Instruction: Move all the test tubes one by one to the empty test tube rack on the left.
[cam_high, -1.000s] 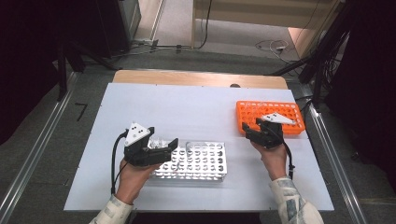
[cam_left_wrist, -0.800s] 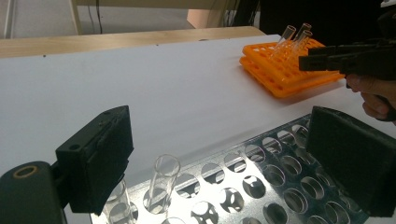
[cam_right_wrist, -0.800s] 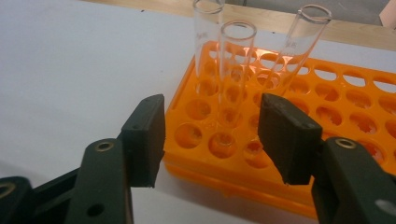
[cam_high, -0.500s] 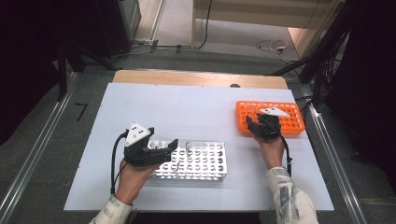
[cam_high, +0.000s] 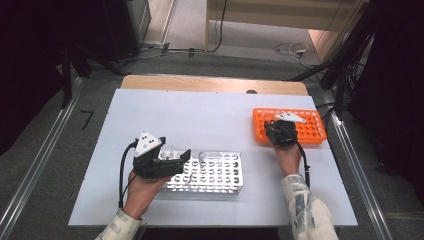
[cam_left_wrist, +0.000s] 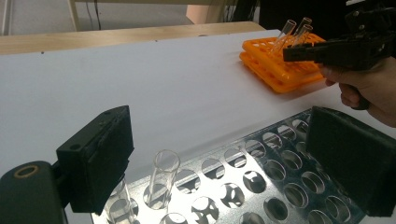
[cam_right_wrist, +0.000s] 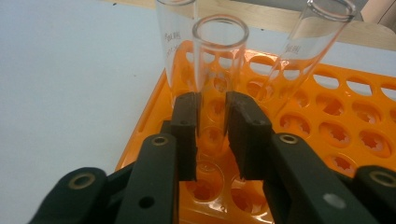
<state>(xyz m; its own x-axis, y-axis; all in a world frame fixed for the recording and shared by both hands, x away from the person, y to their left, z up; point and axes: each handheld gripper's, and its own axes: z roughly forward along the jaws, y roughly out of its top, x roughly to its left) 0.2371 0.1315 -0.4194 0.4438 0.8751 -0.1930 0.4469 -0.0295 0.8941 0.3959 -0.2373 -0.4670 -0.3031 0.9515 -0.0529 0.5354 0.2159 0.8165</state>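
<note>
the right gripper (cam_right_wrist: 212, 135) clamps a glass test tube (cam_right_wrist: 218, 70) standing in the orange rack (cam_high: 312, 131) near the tabletop's right edge; two tubes already stand in the metal rack (cam_left_wrist: 261, 186), where the left gripper (cam_left_wrist: 224, 163) waits released.

The left claw (cam_high: 172, 161) sits low at the near left, jaws spread wide and pointing right, its hand (cam_high: 142, 187) gripping from beneath, while the right claw (cam_right_wrist: 212, 128) reaches farther out on the right, jaws pinched close, forearm stretched straight forward.
</note>
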